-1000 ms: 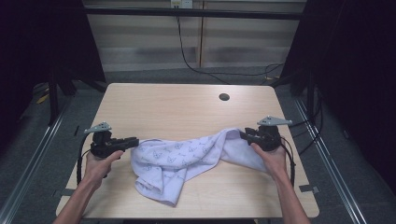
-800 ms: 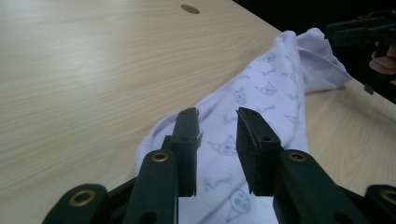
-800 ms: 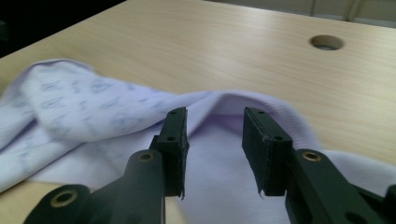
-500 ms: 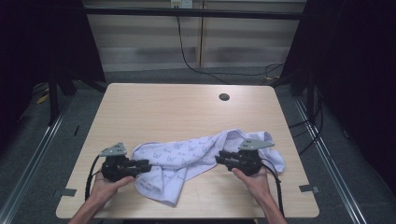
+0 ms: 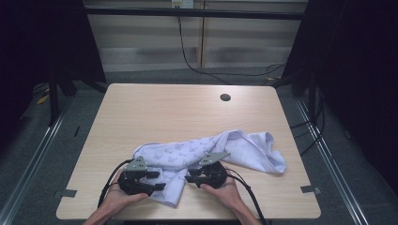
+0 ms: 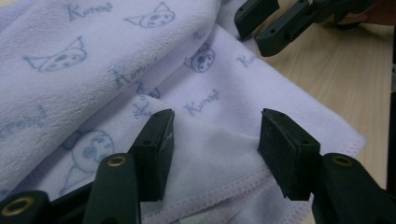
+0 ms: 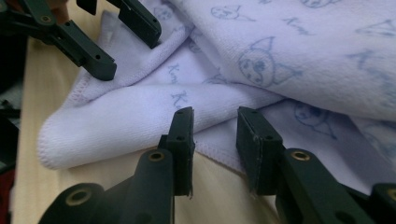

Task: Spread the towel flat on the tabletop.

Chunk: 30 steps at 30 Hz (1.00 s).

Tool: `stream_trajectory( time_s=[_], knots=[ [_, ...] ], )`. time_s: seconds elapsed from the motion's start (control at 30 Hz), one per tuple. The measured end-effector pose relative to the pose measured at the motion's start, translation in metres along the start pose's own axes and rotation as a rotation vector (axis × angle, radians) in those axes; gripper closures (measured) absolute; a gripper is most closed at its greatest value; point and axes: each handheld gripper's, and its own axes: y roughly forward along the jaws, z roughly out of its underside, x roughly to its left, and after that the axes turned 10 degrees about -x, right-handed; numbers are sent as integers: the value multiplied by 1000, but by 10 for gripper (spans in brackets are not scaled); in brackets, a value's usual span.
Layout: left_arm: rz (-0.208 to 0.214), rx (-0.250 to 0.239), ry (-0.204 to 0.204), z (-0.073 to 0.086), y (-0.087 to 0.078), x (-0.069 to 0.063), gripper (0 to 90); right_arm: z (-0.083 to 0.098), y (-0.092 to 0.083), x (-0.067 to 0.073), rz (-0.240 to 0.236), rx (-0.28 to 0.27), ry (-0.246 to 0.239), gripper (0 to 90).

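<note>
1. Left gripper view: the left gripper (image 6: 215, 140) stands with its 2 jaws wide apart, having just been opening. A hemmed fold of the towel (image 6: 116, 70) lies between the pads, and neither pad presses on it.
2. Right gripper view: the right gripper (image 7: 215, 135) holds its jaws at a narrower gap, having just been opening slightly. A stitched towel (image 7: 289, 51) hem lies just beyond the gap, and the pads do not clamp it.
3. High view: the left gripper (image 5: 157, 179) and the right gripper (image 5: 188, 178) sit near the front edge of the table (image 5: 155, 110), facing each other across the near end of the towel (image 5: 244, 147). The left hand (image 5: 117, 201) and the right hand (image 5: 225, 192) enter from the bottom of the frame.
4. The towel is white with a pale blue cat-face print. It lies crumpled on the front half of the table.
5. Towel long axis: it runs diagonally, from the near end between the grippers up toward the right edge of the table, where the far end is bunched.
6. A round hole (image 5: 225, 97) sits in the far part of the table, well apart from the towel.
</note>
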Motion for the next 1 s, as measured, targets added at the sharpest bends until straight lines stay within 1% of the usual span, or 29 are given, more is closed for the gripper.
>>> stream_trajectory(
  time_s=[0.03,0.07,0.1,0.13,0.17,0.2,0.23,0.27,0.3,0.33,0.37,0.4,0.47,0.5,0.53,0.6,0.63,0.67,0.7,0.77,0.8,0.83,0.87,0.9,0.93,0.97,1.0],
  knots=[
    [-15,8,19,0,1,-1,485,-2,4,2,32,19,-30,641],
    [-43,14,45,0,1,-2,485,-2,4,2,32,19,-30,641],
    [-82,18,87,-1,1,-2,656,-3,7,4,51,24,-47,662],
    [-93,13,78,-1,0,-1,744,-3,8,4,61,29,-62,704],
    [-93,13,78,-1,0,-1,840,-3,8,4,82,31,-77,784],
    [-97,2,50,-2,-3,5,872,-3,7,3,94,30,-71,839],
    [-101,-10,37,-2,-5,8,883,-2,6,1,91,29,-70,886],
    [-93,-29,9,-2,-9,12,887,-2,4,1,96,29,-70,894],
    [-82,-66,-22,-3,-15,15,888,-1,1,2,102,33,-73,900],
    [-73,-99,-43,-5,-21,18,888,-1,-2,2,102,43,-81,900],
    [-69,-139,-53,-7,-29,22,888,0,-6,1,105,43,-79,900],
    [-78,-177,-69,-9,-38,24,888,0,-12,0,107,37,-65,900],
    [-103,-228,-86,-13,-53,31,889,0,-29,-6,116,14,-38,900],
    [-119,-258,-100,-14,-60,34,889,-1,-40,-8,133,4,-33,900],
    [-127,-278,-111,-15,-66,37,889,-2,-51,-10,144,-6,-34,900],
    [-146,-311,-128,-15,-77,43,890,-1,-76,-13,174,-40,-18,900],
    [-139,-329,-142,-15,-82,45,890,0,-90,-15,190,-58,-5,900],
    [-145,-339,-146,-14,-85,46,891,1,-103,-17,204,-77,4,900],
    [-150,-343,-148,-14,-88,46,891,1,-116,-19,221,-87,3,900],
    [-130,-357,-164,-13,-91,48,891,-1,-138,-23,257,-110,6,900],
    [-134,-355,-164,-13,-93,48,891,-4,-148,-26,273,-116,6,900],
    [-116,-364,-178,-11,-95,48,891,-7,-157,-28,283,-142,4,900],
    [-121,-358,-179,-9,-96,48,891,-11,-165,-29,289,-175,9,900],
    [-129,-341,-172,-7,-97,48,891,-16,-172,-30,292,-196,4,900],
    [-127,-328,-175,-4,-96,48,891,-20,-175,-29,306,-212,-3,900],
    [-127,-328,-175,-4,-96,48,891,-24,-176,-30,309,-228,-7,900],
    [-135,-315,-181,-2,-93,49,891,-24,-176,-30,309,-228,-7,900]
  ],
)
